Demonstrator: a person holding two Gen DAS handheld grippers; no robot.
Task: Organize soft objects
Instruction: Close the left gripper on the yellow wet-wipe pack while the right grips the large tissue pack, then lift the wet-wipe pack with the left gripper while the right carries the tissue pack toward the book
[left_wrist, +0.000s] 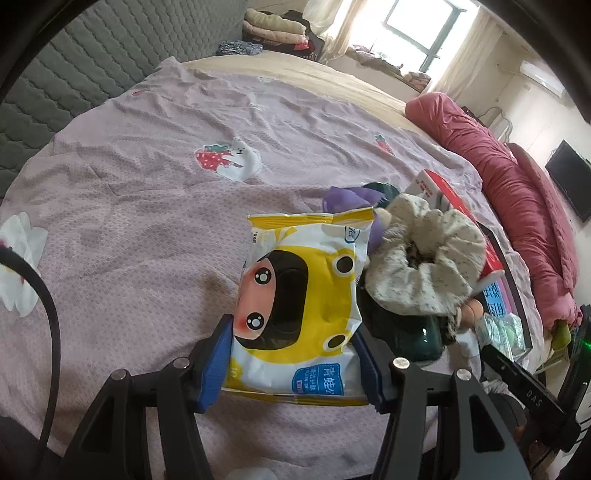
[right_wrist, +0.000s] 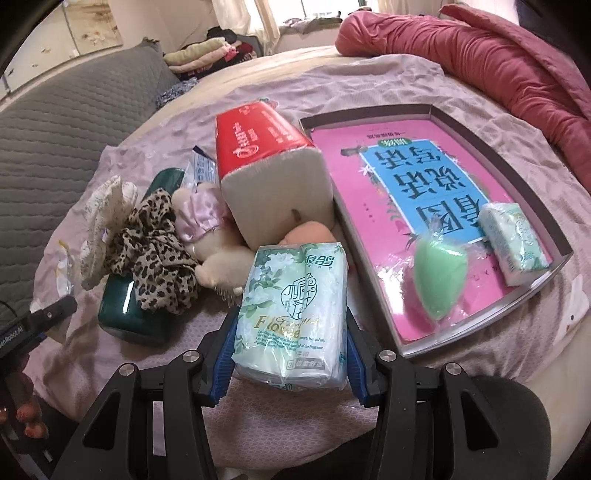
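- Two grips at once: left gripper (left_wrist: 295, 363) pinches a yellow wet-wipes pack (left_wrist: 299, 306) across its lower end, blue pads pressed on both side edges; pack is raised above the lilac bedsheet (left_wrist: 147, 221), centre-bottom of the left wrist view.
- Right gripper (right_wrist: 290, 363) has its pads clamped on a pale green pocket-tissue pack (right_wrist: 295, 314), centre-bottom of the right wrist view, sides dented slightly.
- Shallow box tray (right_wrist: 546, 206), right half of the right wrist view, lined with a pink-and-blue printed sheet; it already holds a green teardrop sponge (right_wrist: 439, 277) and a small tissue packet (right_wrist: 513, 240) at its lower right.
- Pile left of the tray: red tissue brick (right_wrist: 273, 177), plush toy (right_wrist: 210, 236), leopard scrunchie (right_wrist: 159, 251), cream floral scrunchie (right_wrist: 107, 218), dark green case (right_wrist: 125, 314).
- Likely step: carry both packs to the tray.
- Doing it well: keep the squeeze moderate, soft packs bow and can slip; clear the tray wall before lowering; aim for the bare pink area in the tray's upper part, away from the sponge; lay flat, then release one side at a time.
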